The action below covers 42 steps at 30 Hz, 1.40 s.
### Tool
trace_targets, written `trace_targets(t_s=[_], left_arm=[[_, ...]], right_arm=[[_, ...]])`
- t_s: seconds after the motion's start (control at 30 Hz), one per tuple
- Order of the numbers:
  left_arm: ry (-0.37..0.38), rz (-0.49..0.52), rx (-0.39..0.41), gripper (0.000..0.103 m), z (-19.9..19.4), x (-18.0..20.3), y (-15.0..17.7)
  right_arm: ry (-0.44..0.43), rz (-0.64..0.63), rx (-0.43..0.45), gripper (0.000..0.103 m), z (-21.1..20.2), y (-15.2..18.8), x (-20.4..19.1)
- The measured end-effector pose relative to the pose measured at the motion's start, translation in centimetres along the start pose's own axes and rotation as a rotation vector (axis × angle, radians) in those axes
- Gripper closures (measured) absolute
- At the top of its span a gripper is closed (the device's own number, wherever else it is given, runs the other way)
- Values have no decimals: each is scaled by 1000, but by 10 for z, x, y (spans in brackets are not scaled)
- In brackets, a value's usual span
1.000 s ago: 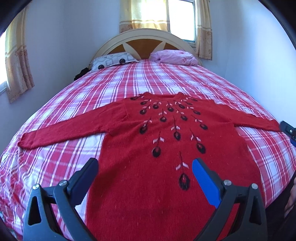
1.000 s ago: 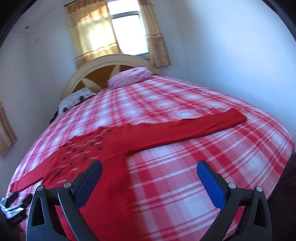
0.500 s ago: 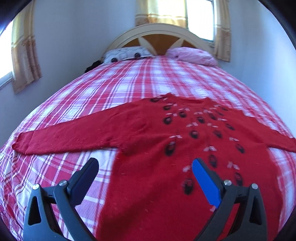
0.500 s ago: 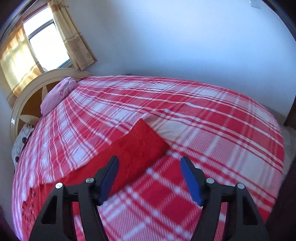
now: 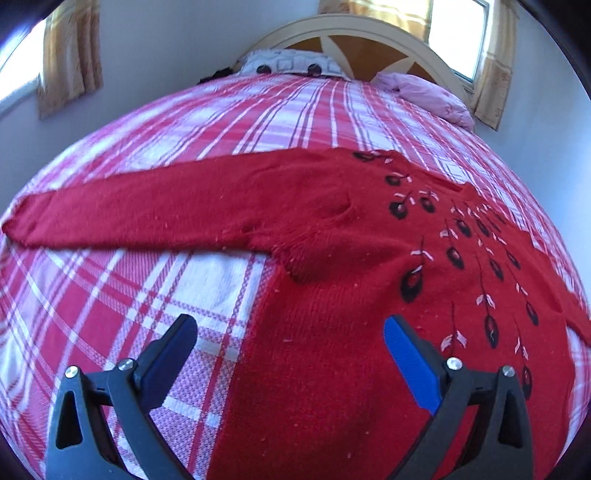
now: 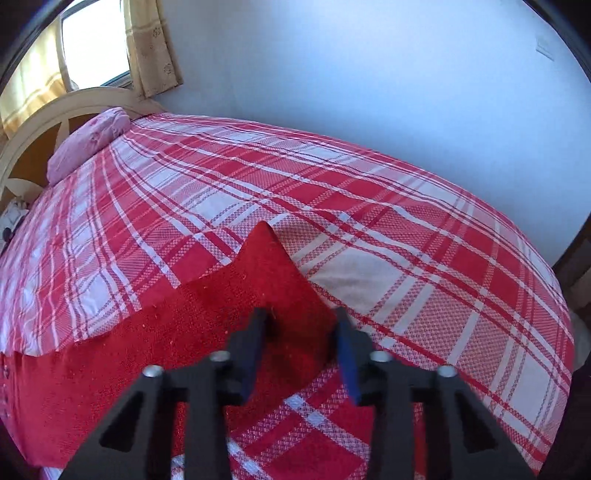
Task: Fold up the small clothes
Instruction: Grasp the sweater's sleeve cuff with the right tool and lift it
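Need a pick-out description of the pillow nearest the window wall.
Start at the bed under the red-checked cover, then go up to the arched headboard. Two pillows lean there; the one meant is the plain pink pillow, not the white pillow with dark spots.

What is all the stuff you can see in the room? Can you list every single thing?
sweater: one, red with dark leaf shapes, flat on the bed, sleeves spread out
bedspread: one, red and white checks, covers the bed
pillows: two, a pink one and a white patterned one, at the headboard
headboard: one, cream and orange, far end
curtains: yellowish, at the windows
left claw: open, over the sweater's side edge
right claw: closing around the sleeve end
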<state>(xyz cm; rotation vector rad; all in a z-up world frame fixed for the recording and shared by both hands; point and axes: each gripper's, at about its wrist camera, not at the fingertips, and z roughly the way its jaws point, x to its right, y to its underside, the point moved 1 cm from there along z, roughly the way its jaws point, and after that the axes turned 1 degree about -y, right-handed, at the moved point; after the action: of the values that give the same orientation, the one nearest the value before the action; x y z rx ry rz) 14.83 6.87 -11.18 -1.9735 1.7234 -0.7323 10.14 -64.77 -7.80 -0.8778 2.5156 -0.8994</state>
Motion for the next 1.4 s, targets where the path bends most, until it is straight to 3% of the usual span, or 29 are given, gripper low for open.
trace_targets(t_s=[0.1,0.27,0.43,0.63,0.9,1.03,1.2,1.4], left_arm=[[19,-22,-14,0,4,-4,2],[28,-23,-12,0,5,-3,2],[56,-44,-2,0,4,-7,1],[91,-70,9,0,3,-11,0],[149,-112,28,0,-1,-20,1],[174,-132,37,0,-2,-23,1],[201,-164,55,0,-5,-29,3],[231,-194,63,0,-6,-34,4]], right_arm=[[-15,-12,-6,91,-4,-1,-2],[-65,9,18,93,-34,-8,-15],[-239,18,28,93,-83,-9,-52],[-497,-68,-6,93,-150,16,-145],[-828,-265,-118,93,-211,113,-325],[-922,-319,-185,93,-217,167,-395],[-978,-363,-277,93,-211,222,-458],[-958,-452,-323,93,-193,279,-505]])
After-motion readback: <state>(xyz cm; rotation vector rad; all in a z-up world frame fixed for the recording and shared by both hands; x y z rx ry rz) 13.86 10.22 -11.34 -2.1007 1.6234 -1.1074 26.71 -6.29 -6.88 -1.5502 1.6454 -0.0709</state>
